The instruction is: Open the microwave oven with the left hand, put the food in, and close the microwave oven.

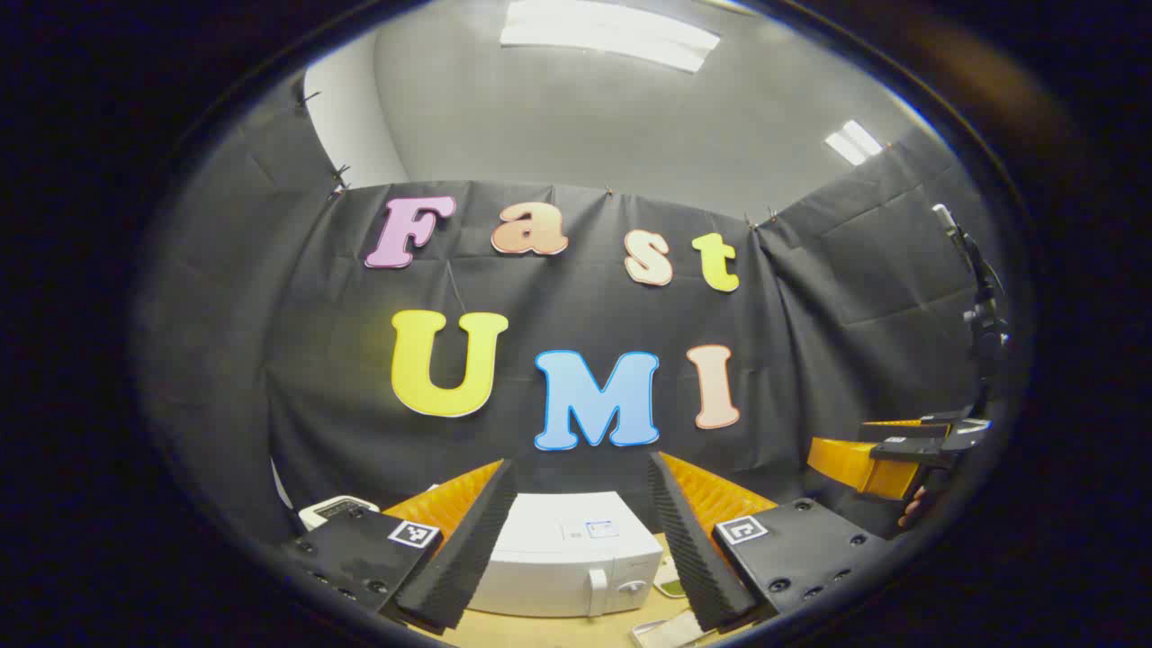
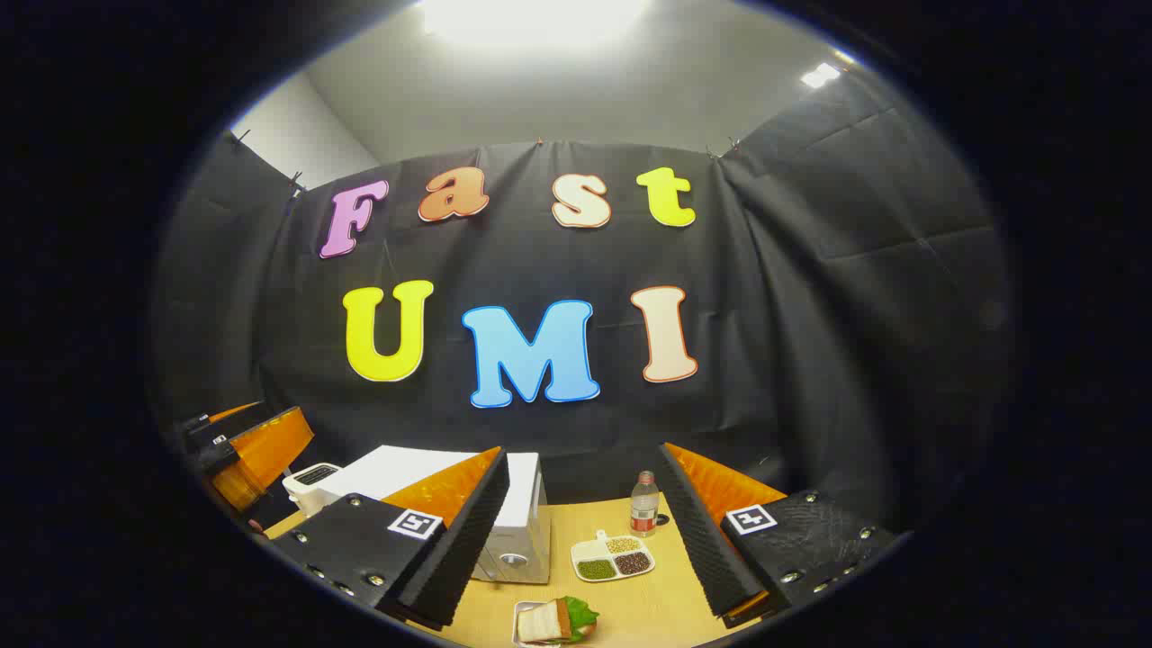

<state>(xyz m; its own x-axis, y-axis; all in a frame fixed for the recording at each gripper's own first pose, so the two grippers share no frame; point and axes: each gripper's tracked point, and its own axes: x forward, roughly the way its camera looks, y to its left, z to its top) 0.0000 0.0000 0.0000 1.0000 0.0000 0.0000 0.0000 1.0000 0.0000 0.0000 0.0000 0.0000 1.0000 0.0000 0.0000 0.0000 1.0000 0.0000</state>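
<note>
A white microwave [image 1: 567, 558] stands on the wooden table, its door closed, with a vertical handle [image 1: 596, 589] and a knob at its right side. My left gripper [image 1: 580, 463] is open and hovers in front of and above it, holding nothing. In the right gripper view the microwave [image 2: 526, 517] is at the left, and a sandwich with lettuce [image 2: 556, 621] lies on a small plate in front of it. My right gripper [image 2: 583, 454] is open and empty, above the table. The left gripper [image 2: 256, 450] appears at the far left there; the right gripper [image 1: 886, 454] appears at the right edge of the left gripper view.
A white divided dish [image 2: 612, 558] of beans sits right of the microwave, with a small bottle [image 2: 643, 504] behind it. A white toaster [image 2: 310, 481] stands left of the microwave. Black cloth walls close the booth behind and to both sides.
</note>
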